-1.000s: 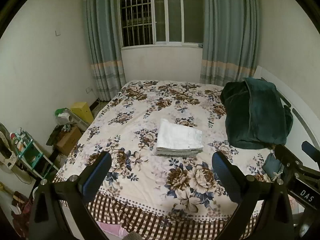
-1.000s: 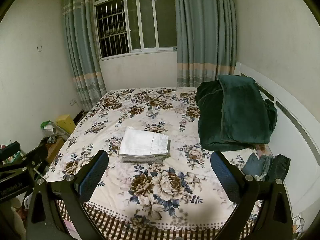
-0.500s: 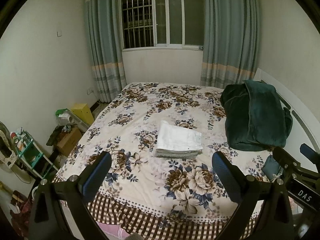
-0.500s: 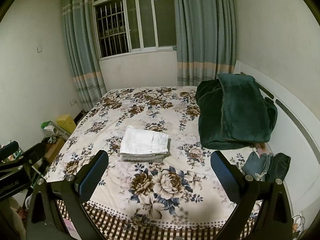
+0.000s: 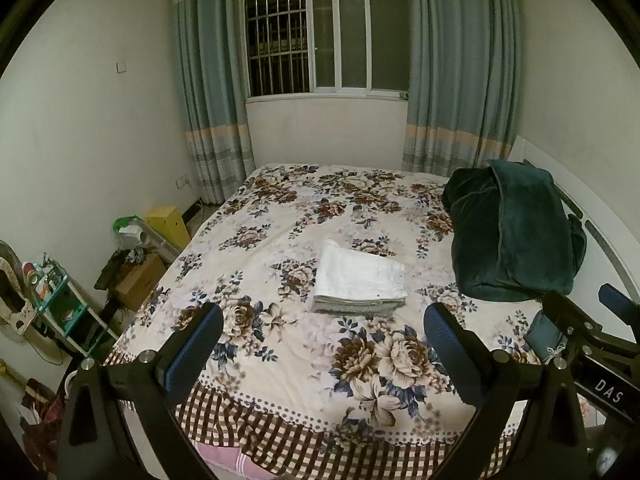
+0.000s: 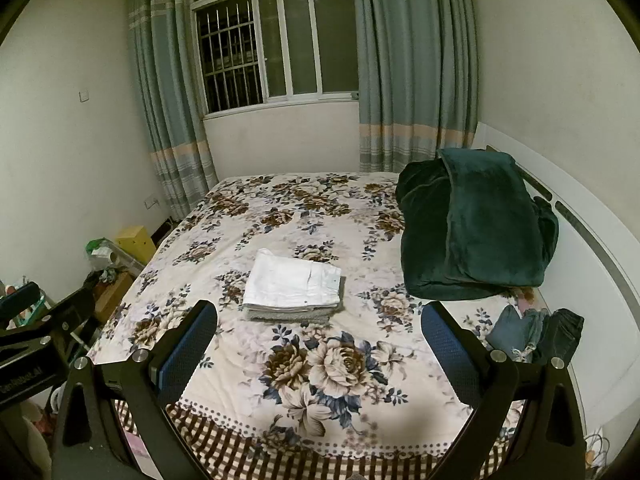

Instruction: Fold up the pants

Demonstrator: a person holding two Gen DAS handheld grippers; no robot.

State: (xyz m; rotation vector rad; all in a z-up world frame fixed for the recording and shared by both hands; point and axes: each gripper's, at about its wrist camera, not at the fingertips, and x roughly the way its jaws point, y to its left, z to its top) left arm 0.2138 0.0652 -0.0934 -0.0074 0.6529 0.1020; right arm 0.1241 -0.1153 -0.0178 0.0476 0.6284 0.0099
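White pants (image 5: 360, 280) (image 6: 294, 282) lie folded into a neat rectangle on top of a grey folded garment (image 5: 352, 309) (image 6: 288, 315), in the middle of the floral bed (image 5: 304, 352) (image 6: 320, 400). My left gripper (image 5: 324, 346) hangs open above the bed's near edge, well short of the stack, with nothing between its blue pads. The right gripper (image 6: 320, 344) is likewise open and empty, held back from the stack. Each gripper's body shows at the edge of the other's view.
A dark green blanket (image 5: 516, 236) (image 6: 476, 220) is heaped at the right by the white headboard (image 6: 592, 240). Dark folded clothes (image 6: 536, 330) lie near the right corner. Boxes and a small shelf (image 5: 60, 304) crowd the floor to the left. Curtains and a window stand behind.
Both views have drifted slightly back and up from the bed. The folded stack lies unchanged and both grippers stay open.
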